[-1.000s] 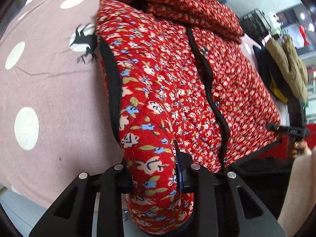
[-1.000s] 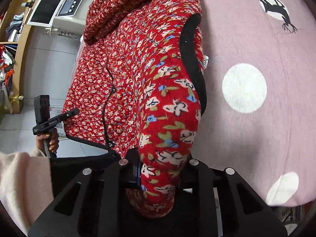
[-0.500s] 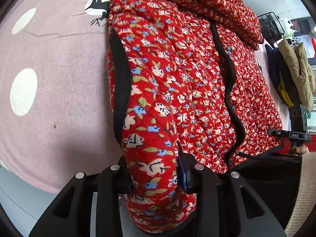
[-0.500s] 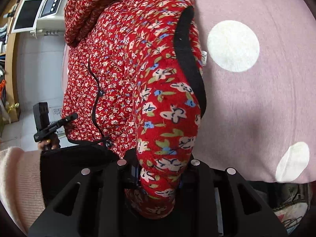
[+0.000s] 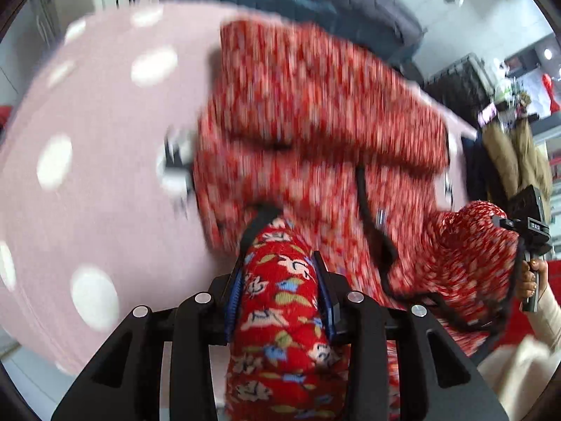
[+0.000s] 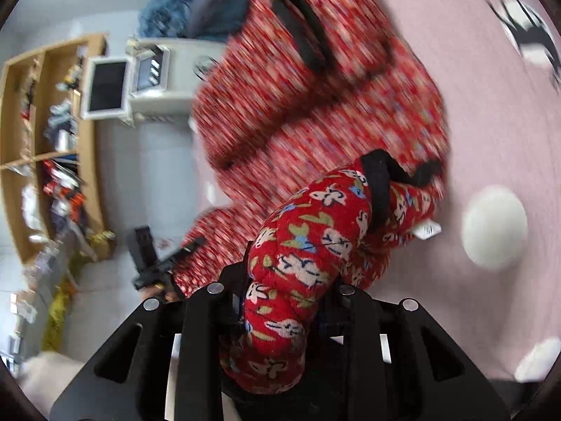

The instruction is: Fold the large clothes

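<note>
Both grippers are clenching the jacket [image 5: 315, 112] hem: left gripper [image 5: 280, 301], right gripper [image 6: 284, 301]. The jacket is lying on the spotted sheet [image 5: 87, 210], its near end bunched. Quilted and soft, it probably sags; the 2 black-trimmed hem corners look like the surest holds.

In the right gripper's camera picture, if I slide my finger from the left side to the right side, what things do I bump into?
Wooden shelf → white monitor → the left gripper → red floral quilted jacket → big white dot on the pink cloth.
</note>
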Demonstrator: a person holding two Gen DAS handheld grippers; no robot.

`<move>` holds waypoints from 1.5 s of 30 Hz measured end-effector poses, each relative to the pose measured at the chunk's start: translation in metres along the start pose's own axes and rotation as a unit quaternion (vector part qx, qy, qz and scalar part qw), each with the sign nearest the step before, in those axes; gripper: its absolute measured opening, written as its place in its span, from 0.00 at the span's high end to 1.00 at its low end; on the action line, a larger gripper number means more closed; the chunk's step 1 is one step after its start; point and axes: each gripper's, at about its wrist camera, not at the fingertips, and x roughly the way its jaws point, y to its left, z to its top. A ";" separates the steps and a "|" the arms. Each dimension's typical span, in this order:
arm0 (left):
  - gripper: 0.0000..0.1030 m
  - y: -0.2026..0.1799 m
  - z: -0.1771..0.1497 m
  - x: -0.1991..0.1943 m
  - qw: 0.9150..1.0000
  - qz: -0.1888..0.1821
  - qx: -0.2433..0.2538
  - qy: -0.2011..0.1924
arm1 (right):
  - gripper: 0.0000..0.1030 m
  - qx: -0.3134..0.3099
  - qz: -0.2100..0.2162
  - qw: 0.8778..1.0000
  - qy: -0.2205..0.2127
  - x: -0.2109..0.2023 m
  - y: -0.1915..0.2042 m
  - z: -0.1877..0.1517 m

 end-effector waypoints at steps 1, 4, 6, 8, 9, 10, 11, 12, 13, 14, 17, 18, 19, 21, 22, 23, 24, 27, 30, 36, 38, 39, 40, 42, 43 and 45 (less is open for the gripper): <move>0.66 0.002 0.015 -0.007 1.000 0.004 -0.003 -0.018 | 0.73 0.007 0.018 1.000 -0.016 -0.004 0.007 0.015; 0.87 0.003 0.053 -0.026 0.996 0.049 0.006 -0.079 | 0.73 0.023 0.045 0.997 -0.050 -0.015 0.021 0.056; 0.87 0.010 0.079 -0.035 0.994 0.035 -0.014 -0.107 | 0.73 0.030 0.053 0.996 -0.058 -0.018 0.026 0.073; 0.87 0.015 0.099 -0.035 0.993 0.030 -0.041 -0.104 | 0.73 0.036 0.053 0.996 -0.065 -0.016 0.029 0.091; 0.87 0.013 0.105 -0.035 0.993 0.034 -0.046 -0.107 | 0.73 0.047 0.060 0.995 -0.068 -0.017 0.029 0.098; 0.87 0.012 0.111 -0.039 0.992 0.040 -0.047 -0.113 | 0.73 0.061 0.069 0.993 -0.074 -0.015 0.028 0.108; 0.82 0.009 0.115 -0.045 0.991 0.042 -0.039 -0.121 | 0.73 0.065 0.072 0.992 -0.079 -0.012 0.030 0.114; 0.77 0.005 0.116 -0.051 0.991 0.039 -0.028 -0.126 | 0.73 0.060 0.067 0.992 -0.084 -0.011 0.034 0.122; 0.61 0.003 0.115 -0.056 0.990 0.041 -0.020 -0.131 | 0.73 0.057 0.065 0.992 -0.086 -0.011 0.037 0.127; 0.44 0.000 0.113 -0.063 0.989 0.049 -0.013 -0.139 | 0.73 0.060 0.070 0.992 -0.090 -0.011 0.039 0.134; 0.37 0.001 0.101 -0.079 0.984 0.060 -0.001 -0.167 | 0.73 0.084 0.089 0.987 -0.106 -0.010 0.036 0.155; 0.37 0.004 0.096 -0.086 0.981 0.066 -0.005 -0.180 | 0.73 0.090 0.093 0.985 -0.112 -0.011 0.035 0.162; 0.37 0.007 0.093 -0.090 0.980 0.070 -0.014 -0.188 | 0.73 0.103 0.104 0.982 -0.122 -0.011 0.035 0.175; 0.32 0.018 0.086 -0.097 0.975 0.069 -0.039 -0.207 | 0.73 0.126 0.123 0.975 -0.137 -0.011 0.032 0.192; 0.28 0.024 0.081 -0.098 0.974 0.059 -0.054 -0.213 | 0.73 0.136 0.130 0.972 -0.144 -0.011 0.031 0.202; 0.28 0.028 0.079 -0.096 0.975 0.054 -0.062 -0.208 | 0.73 0.147 0.133 0.968 -0.151 -0.008 0.029 0.213; 0.28 0.031 0.078 -0.090 0.977 0.055 -0.068 -0.197 | 0.73 0.163 0.131 0.965 -0.158 -0.005 0.027 0.225; 0.25 0.030 0.075 -0.066 0.982 0.065 -0.059 -0.169 | 0.69 0.197 0.105 0.961 -0.161 0.005 0.014 0.245; 0.21 0.025 0.077 -0.031 0.986 0.068 -0.052 -0.143 | 0.48 0.249 0.078 0.953 -0.155 0.025 -0.001 0.249; 0.21 0.012 0.096 0.028 0.992 0.050 -0.057 -0.103 | 0.35 0.261 0.136 0.941 -0.167 0.023 -0.013 0.235; 0.21 0.005 0.105 0.041 0.992 0.052 -0.051 -0.100 | 0.35 0.199 0.107 0.960 -0.165 0.007 -0.001 0.230; 0.21 0.002 0.107 0.044 0.992 0.054 -0.049 -0.099 | 0.34 0.177 0.089 0.966 -0.165 0.000 0.002 0.227; 0.21 0.000 0.111 0.047 0.992 0.055 -0.047 -0.099 | 0.30 0.132 0.038 0.976 -0.171 -0.011 0.012 0.222; 0.21 -0.005 0.114 0.051 0.993 0.057 -0.040 -0.099 | 0.19 0.063 -0.072 0.977 -0.189 -0.026 0.025 0.213; 0.21 -0.006 0.116 0.052 0.993 0.057 -0.037 -0.099 | 0.19 0.030 -0.118 0.973 -0.194 -0.028 0.030 0.207; 0.21 -0.006 0.119 0.055 0.993 0.057 -0.032 -0.098 | 0.19 -0.030 -0.192 0.964 -0.183 -0.024 0.034 0.196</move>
